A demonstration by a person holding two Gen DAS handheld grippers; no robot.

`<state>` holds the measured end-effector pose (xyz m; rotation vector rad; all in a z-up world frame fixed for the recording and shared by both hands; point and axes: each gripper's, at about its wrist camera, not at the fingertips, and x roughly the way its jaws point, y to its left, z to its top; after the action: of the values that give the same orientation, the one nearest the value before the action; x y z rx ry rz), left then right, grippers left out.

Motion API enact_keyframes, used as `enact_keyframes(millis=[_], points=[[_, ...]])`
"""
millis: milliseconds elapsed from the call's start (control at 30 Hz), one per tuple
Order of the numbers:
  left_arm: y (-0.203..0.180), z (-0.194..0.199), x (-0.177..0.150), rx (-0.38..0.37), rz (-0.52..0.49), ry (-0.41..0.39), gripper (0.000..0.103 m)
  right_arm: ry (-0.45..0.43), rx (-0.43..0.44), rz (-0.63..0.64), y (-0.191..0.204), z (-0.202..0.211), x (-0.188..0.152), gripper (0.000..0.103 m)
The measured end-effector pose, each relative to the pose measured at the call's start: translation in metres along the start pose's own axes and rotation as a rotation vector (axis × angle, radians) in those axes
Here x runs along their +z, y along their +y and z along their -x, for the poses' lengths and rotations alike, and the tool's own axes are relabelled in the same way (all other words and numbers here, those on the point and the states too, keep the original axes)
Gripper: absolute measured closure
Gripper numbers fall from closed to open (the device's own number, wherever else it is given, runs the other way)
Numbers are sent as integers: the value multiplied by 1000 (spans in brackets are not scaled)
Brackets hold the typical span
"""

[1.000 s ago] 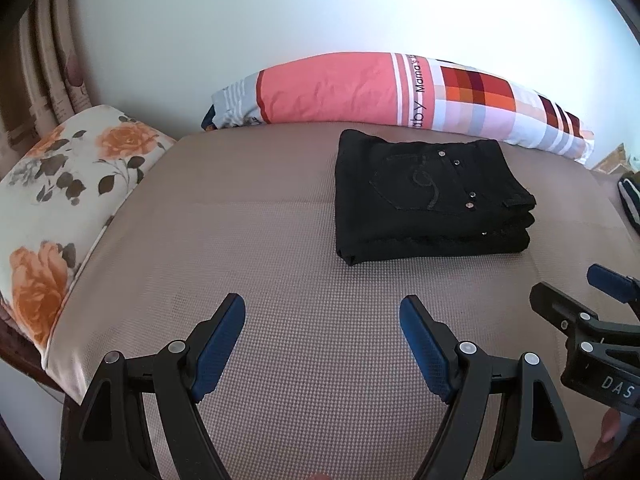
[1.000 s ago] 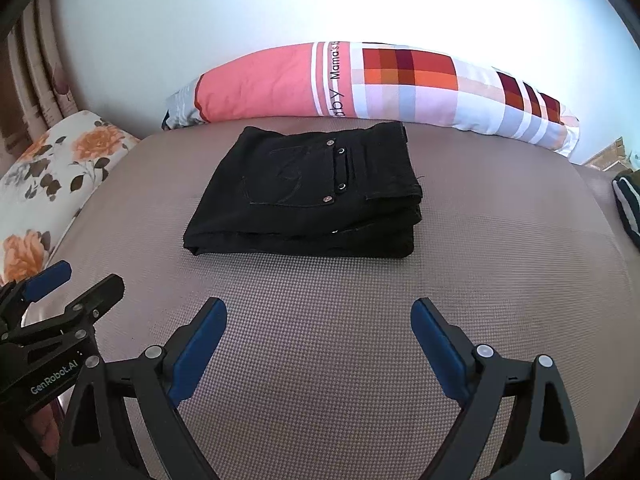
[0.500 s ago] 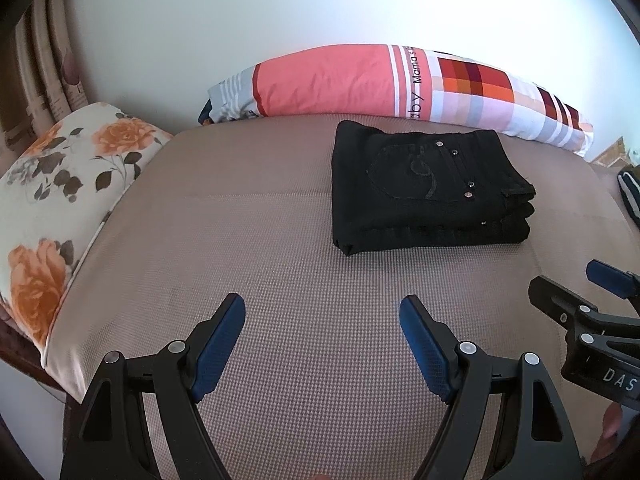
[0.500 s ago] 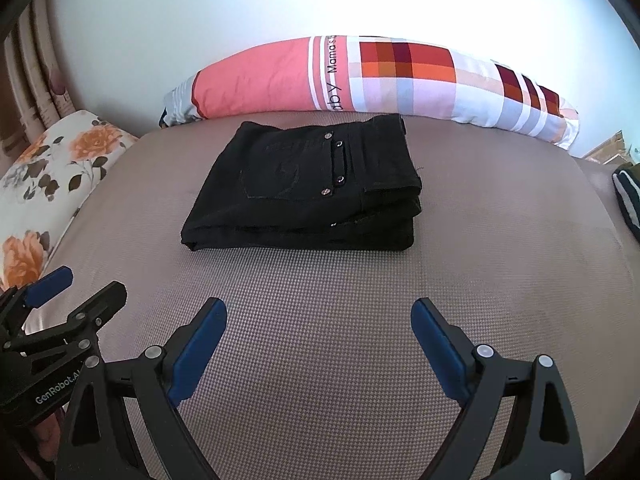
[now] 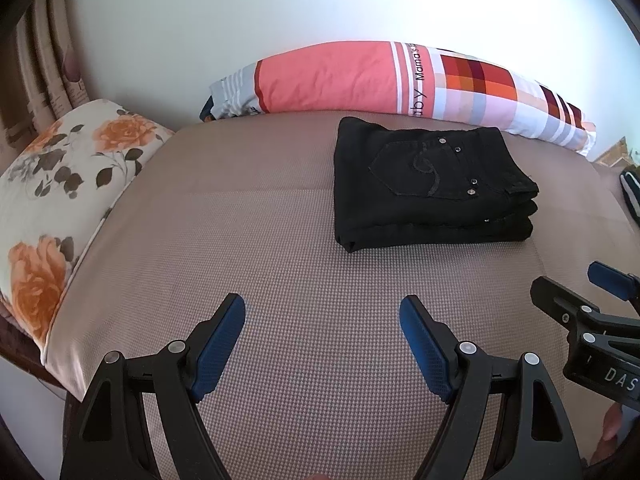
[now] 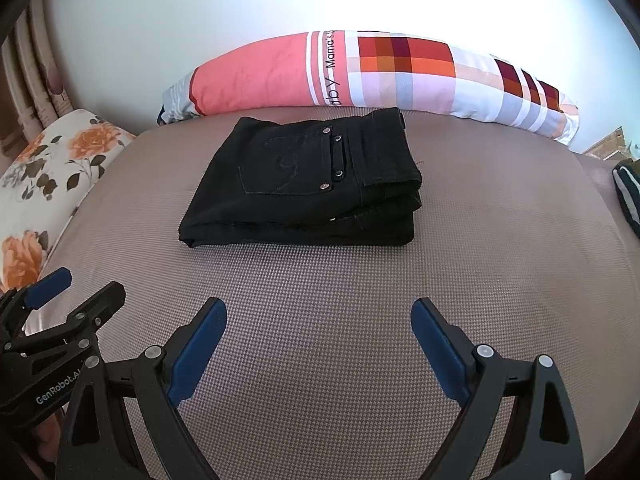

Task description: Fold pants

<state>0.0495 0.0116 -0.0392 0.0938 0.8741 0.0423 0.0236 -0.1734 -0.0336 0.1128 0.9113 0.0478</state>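
Observation:
The black pants [image 5: 432, 188] lie folded in a neat stack on the brown bed [image 5: 260, 240], back pocket up, near the long pillow; they also show in the right wrist view [image 6: 308, 188]. My left gripper [image 5: 322, 312] is open and empty, well short of the stack and to its left. My right gripper [image 6: 318, 316] is open and empty, in front of the stack. Each gripper shows at the edge of the other's view: the right gripper [image 5: 576, 292] and the left gripper [image 6: 76, 284].
A long pink and plaid pillow [image 5: 400, 80] lies along the wall behind the pants. A floral pillow [image 5: 52, 200] sits at the bed's left edge. A dark striped item [image 6: 628, 196] lies at the far right.
Both grippers have drawn back slightly and tilted, so the folded pants sit a little farther up in view. The pants have not moved. Both grippers stay open.

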Motion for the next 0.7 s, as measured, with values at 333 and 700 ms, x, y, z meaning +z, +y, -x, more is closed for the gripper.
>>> enact_keyframes(millis=[333, 700], points=[[0, -1, 0, -1, -2, 1, 23, 8, -6, 14, 2, -3, -1, 11], [-1, -2, -2, -4, -10, 5, 23, 17, -9, 15, 2, -5, -2, 11]])
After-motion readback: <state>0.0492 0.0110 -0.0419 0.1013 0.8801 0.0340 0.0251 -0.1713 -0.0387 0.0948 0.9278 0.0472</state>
